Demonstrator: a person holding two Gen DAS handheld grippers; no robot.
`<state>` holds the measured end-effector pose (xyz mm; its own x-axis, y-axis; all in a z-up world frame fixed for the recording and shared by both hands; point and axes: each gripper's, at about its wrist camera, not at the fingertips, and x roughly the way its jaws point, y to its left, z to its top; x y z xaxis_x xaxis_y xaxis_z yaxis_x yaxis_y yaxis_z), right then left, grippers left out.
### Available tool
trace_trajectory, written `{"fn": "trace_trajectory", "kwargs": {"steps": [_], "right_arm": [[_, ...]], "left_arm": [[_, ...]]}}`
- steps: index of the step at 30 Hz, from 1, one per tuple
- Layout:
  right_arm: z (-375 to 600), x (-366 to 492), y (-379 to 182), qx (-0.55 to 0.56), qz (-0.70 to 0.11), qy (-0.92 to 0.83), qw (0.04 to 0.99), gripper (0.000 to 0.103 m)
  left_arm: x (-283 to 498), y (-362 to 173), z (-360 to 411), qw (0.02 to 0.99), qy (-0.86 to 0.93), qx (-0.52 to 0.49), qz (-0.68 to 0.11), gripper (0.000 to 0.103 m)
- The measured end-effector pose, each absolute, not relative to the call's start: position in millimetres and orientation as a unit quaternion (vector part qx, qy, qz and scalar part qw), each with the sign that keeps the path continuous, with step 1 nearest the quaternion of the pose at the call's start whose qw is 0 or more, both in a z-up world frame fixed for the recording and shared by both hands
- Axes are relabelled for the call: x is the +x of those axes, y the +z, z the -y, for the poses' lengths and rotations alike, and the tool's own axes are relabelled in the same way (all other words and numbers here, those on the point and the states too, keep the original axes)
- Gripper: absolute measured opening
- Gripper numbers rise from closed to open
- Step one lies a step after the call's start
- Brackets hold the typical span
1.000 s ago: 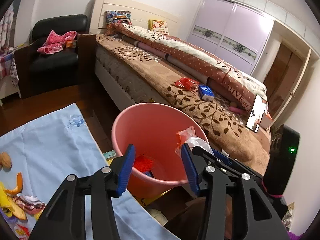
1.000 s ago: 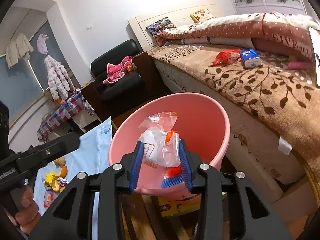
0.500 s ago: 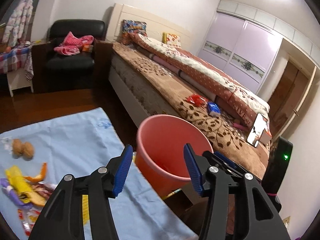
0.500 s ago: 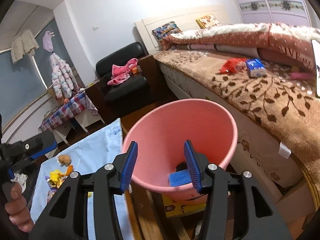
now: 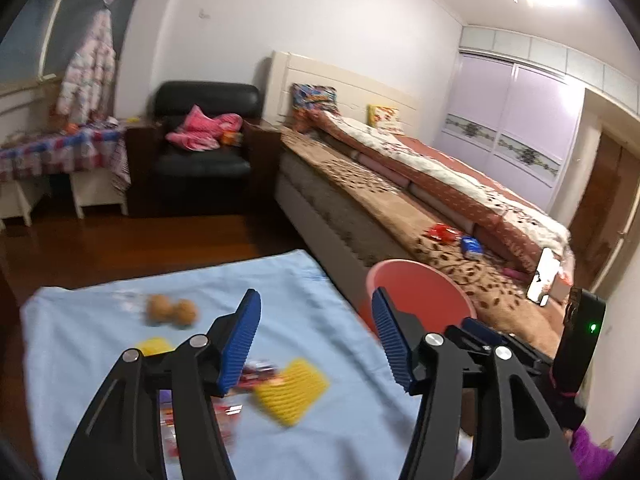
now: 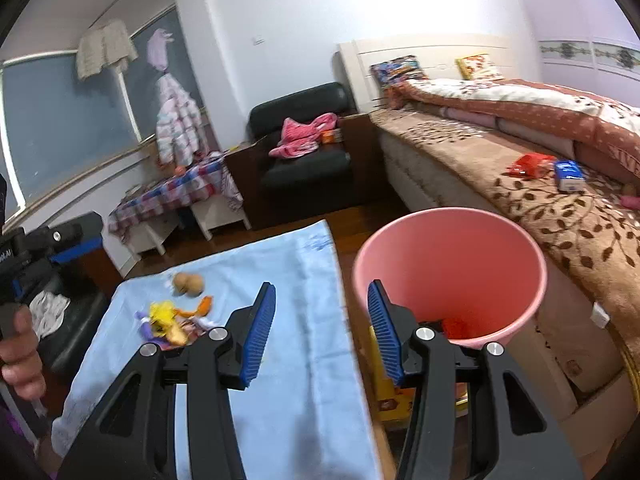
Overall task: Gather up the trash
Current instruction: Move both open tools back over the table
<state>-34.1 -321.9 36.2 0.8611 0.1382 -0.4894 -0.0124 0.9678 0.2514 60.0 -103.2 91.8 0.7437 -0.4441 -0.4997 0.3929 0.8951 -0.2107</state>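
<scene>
Both our grippers are spread wide, nothing between the pads. Left gripper (image 5: pixel 316 340) hangs over the light blue cloth (image 5: pixel 320 280); right gripper (image 6: pixel 322 326) sits above the gap between the cloth's edge and the pink bucket (image 6: pixel 448 264).

Trash pile (image 6: pixel 172 322) lies on the cloth: yellow peel, an orange piece, wrappers, with two brown nuts (image 6: pixel 188 282) just beyond. Left view shows it blurred, with a yellow ridged piece (image 5: pixel 290 390) nearest us.

Only the right view looks into the bucket: something red (image 6: pixel 458 326) at the bottom. It also catches the left hand (image 6: pixel 22 352) on its handle. The left view sees only the bucket's far rim (image 5: pixel 416 266).
</scene>
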Motion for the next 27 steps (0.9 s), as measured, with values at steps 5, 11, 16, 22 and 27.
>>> {"fn": "trace_trajectory", "kwargs": {"steps": [5, 11, 16, 22, 27], "right_arm": [[296, -35, 37, 0.108, -0.271, 0.070, 0.954, 0.049], [268, -32, 33, 0.098, -0.291, 0.101, 0.946, 0.049], [246, -30, 27, 0.082, -0.311, 0.119, 0.939, 0.049], [230, -30, 20, 0.072, -0.330, 0.133, 0.932, 0.049], [215, -33, 16, 0.060, -0.345, 0.153, 0.924, 0.049]], "left_arm": [[34, 88, 48, 0.942, -0.181, -0.015, -0.281, 0.057], [7, 55, 2, 0.931, -0.159, -0.013, -0.329, 0.057], [-14, 17, -14, 0.903, -0.187, -0.034, -0.385, 0.057], [-34, -17, -1, 0.881, -0.219, 0.001, -0.420, 0.057], [-33, -37, 8, 0.876, -0.223, 0.012, -0.428, 0.057]]}}
